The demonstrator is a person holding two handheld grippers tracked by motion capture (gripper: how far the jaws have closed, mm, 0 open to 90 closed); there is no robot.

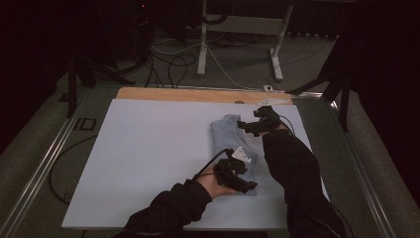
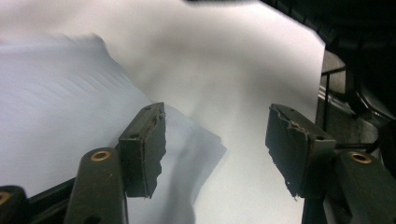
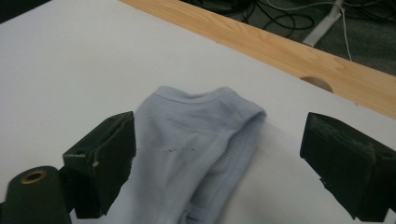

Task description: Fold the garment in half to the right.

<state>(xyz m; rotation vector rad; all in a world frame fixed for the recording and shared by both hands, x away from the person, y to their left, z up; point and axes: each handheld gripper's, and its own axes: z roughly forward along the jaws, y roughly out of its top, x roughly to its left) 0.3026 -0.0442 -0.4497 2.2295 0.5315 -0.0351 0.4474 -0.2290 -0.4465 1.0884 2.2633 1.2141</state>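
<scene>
Folded pale-blue garment [image 1: 232, 148] lies right of centre on the white board [image 1: 148, 148]. Left gripper [image 1: 241, 176], at its near end, and right gripper [image 1: 255, 124], at its far end, both gape wide, holding nothing. A one-layer pinch could undo the fold.

Hand-held gripper [image 3: 217, 163]: we see our right one's two black jaws spread wide, nothing between them gripped.
Garment [image 3: 187, 154]: we look down on a pale blue folded cloth lying flat, its rounded end pointing away.
Bench [image 3: 70, 60]: white surface under the cloth.
Wooden edge [image 3: 280, 51]: runs along the far side, cables [image 3: 261, 11] on the floor beyond.
</scene>
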